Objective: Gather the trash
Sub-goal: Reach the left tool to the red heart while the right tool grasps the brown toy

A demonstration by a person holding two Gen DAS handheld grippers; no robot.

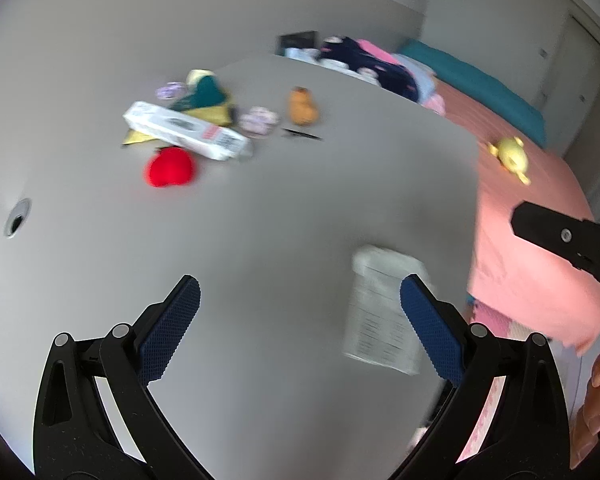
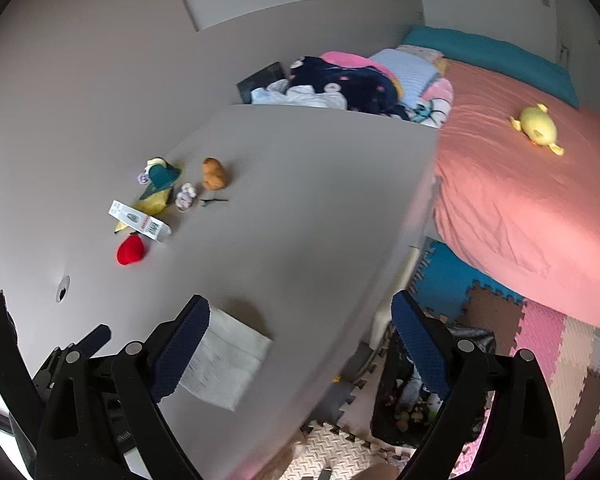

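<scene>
- Left gripper [image 1: 300,308] stood wide open above the grey table [image 1: 300,184], nothing between its blue pads [image 1: 172,328]; the gap was broad, likely set to straddle a flat item.
- Right gripper [image 2: 300,336] was likewise fully spread and empty, hovering over the table's near edge, with the floor mats [image 2: 540,340] visible below it.
- Nearest piece of trash: a folded printed paper sheet [image 1: 380,312], lying flat close to the table corner, just beside the left gripper's right-hand finger and apart from the other clutter. In the right wrist view the same sheet [image 2: 228,360] sat partly behind the left-hand finger.
- Far cluster, well apart from both tools: a white carton [image 1: 186,130], a red toy [image 1: 170,168], a yellow-and-teal wrapper [image 1: 206,98], a small brown toy [image 1: 302,106] and a black hair clip [image 1: 302,134].
- Dark bin [image 2: 412,404] of oddments stood on the floor beside the table; judged the probable drop point.
- Judgement: the sheet appeared the likeliest first pick.
- Left view was blurred; print unreadable.
</scene>
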